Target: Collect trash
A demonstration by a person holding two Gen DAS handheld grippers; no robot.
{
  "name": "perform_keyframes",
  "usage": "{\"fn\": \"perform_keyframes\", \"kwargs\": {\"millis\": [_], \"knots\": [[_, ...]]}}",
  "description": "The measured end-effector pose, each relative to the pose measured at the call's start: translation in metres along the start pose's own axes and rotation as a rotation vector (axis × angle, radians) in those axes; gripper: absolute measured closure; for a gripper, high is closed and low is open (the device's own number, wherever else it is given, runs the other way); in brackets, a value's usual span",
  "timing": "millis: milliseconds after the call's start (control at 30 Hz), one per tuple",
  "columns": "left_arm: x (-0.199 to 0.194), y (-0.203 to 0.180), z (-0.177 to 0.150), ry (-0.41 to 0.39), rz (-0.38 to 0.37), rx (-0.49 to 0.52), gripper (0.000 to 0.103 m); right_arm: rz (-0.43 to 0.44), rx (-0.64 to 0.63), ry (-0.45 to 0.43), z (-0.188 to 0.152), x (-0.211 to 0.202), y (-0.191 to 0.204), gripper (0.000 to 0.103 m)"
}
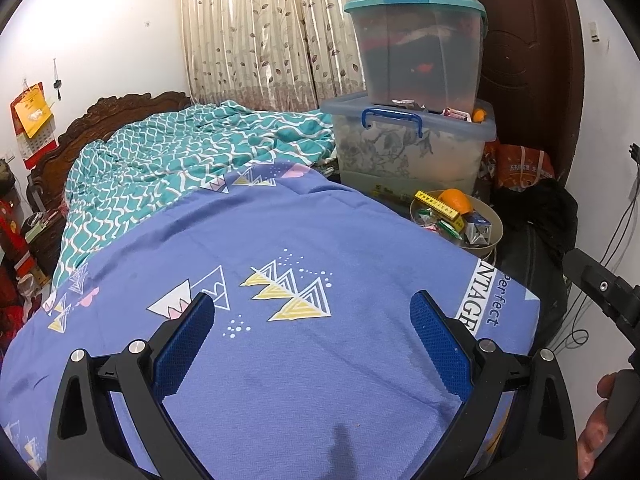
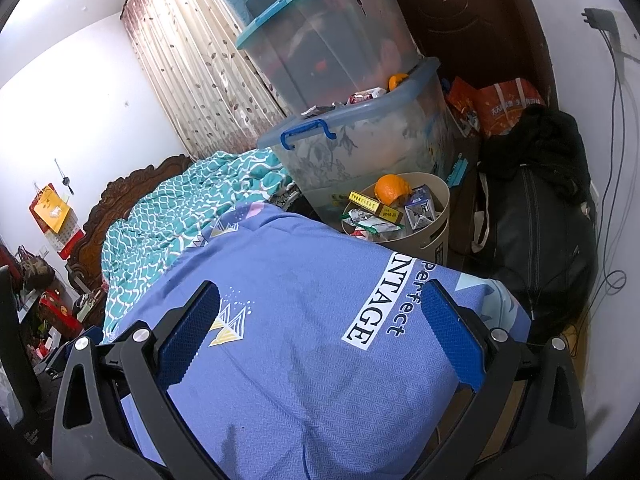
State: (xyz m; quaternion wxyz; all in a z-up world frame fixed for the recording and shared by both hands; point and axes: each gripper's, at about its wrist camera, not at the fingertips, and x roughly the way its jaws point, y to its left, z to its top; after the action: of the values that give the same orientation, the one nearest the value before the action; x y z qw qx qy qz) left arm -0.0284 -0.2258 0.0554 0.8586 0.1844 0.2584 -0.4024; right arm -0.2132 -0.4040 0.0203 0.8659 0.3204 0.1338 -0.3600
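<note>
A beige round trash bin (image 1: 495,236) (image 2: 438,216) stands on the floor past the bed's far right corner. It holds an orange (image 1: 453,200) (image 2: 392,189), a yellow carton (image 1: 436,204) (image 2: 374,203), wrappers and a small grey box (image 2: 420,207). My left gripper (image 1: 312,322) is open and empty, low over the blue bedsheet (image 1: 280,240). My right gripper (image 2: 320,312) is open and empty over the same sheet (image 2: 300,280), nearer the bin. Part of the right gripper's handle shows at the right edge of the left wrist view (image 1: 608,292).
Stacked clear storage boxes (image 1: 416,48) (image 2: 332,40) stand behind the bin, with an orange (image 1: 479,115) (image 2: 397,80) and packets on the lowest lid. A teal quilt (image 1: 168,160) lies further up the bed. A black bag (image 2: 536,216), orange bags (image 2: 508,108) and cables (image 2: 612,200) crowd the right wall.
</note>
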Motion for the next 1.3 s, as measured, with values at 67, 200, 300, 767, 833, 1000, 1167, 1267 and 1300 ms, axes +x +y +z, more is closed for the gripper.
{"fn": "perform_keyframes", "kwargs": {"millis": [67,200,300,767,833,1000,1167,1267,1300], "knots": [[0.0001,0.0002,-0.0006,0.001,0.000,-0.001,0.009,0.000,0.001,0.000,0.0000,-0.0001,-0.0003,0.004],[0.0002,0.0001,-0.0001,0.001,0.000,0.000,0.009,0.000,0.000,0.001,-0.0009,0.0002,0.0003,0.004],[0.0003,0.0001,0.0000,0.002,0.001,-0.001,0.009,-0.001,0.000,0.003,-0.0025,0.0011,0.0005,0.004],[0.0004,0.0000,0.0005,0.002,0.001,0.000,0.009,-0.001,-0.001,0.004,-0.0045,0.0021,0.0008,0.004],[0.0006,-0.0001,0.0003,0.002,0.001,0.002,0.009,-0.001,-0.001,0.003,-0.0049,0.0020,0.0003,0.004],[0.0006,-0.0005,0.0007,0.002,0.001,0.002,0.009,0.000,-0.002,0.004,-0.0045,0.0023,0.0006,0.004],[0.0009,-0.0011,-0.0011,0.002,-0.001,0.006,0.009,-0.001,-0.001,0.003,-0.0048,0.0020,0.0004,0.004],[0.0011,-0.0014,-0.0028,0.002,-0.001,0.009,0.009,-0.001,-0.002,0.003,-0.0066,0.0024,0.0016,0.004],[0.0011,-0.0013,-0.0030,0.002,-0.001,0.009,0.009,-0.001,-0.002,0.003,-0.0062,0.0023,0.0017,0.004]]}}
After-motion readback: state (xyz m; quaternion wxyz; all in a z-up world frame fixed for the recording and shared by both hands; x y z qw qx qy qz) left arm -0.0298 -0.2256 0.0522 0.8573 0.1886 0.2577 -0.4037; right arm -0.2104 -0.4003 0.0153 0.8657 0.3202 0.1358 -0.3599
